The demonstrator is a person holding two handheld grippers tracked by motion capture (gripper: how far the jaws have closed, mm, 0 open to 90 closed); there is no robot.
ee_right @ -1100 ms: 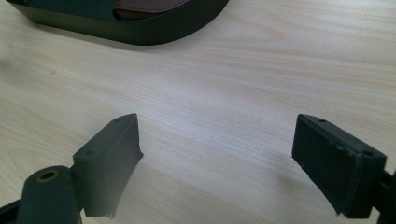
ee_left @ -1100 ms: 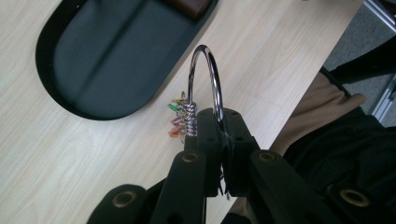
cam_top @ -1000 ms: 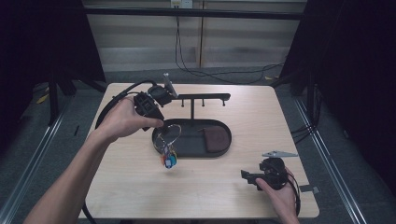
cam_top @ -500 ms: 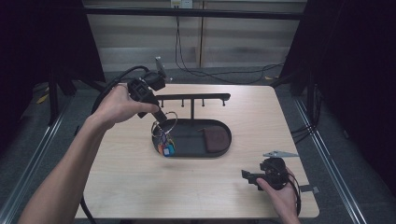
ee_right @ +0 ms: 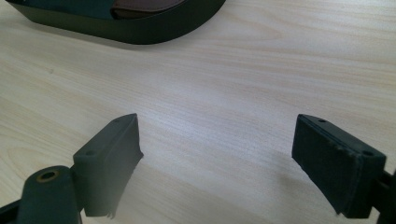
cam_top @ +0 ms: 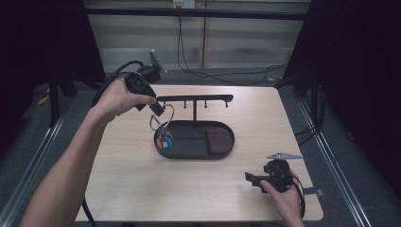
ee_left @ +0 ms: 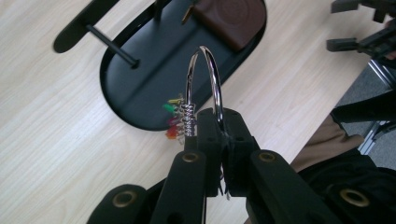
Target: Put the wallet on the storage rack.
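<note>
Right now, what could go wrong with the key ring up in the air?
The left gripper pinches only a thin edge of the key ring, so it might slip and drop. The coloured tags dangle by the tray rim and could catch there. The ring could also miss the rack pegs.

silver key ring [ee_left: 204, 84] up in the air, pinched at its lower edge, loop standing upright above the left end of the black oval tray [cam_top: 189, 153]; little coloured tags [cam_top: 164, 140], red, blue, green and yellow, dangle beneath it.

No readable text, label, brand or number appears anywhere.
</note>
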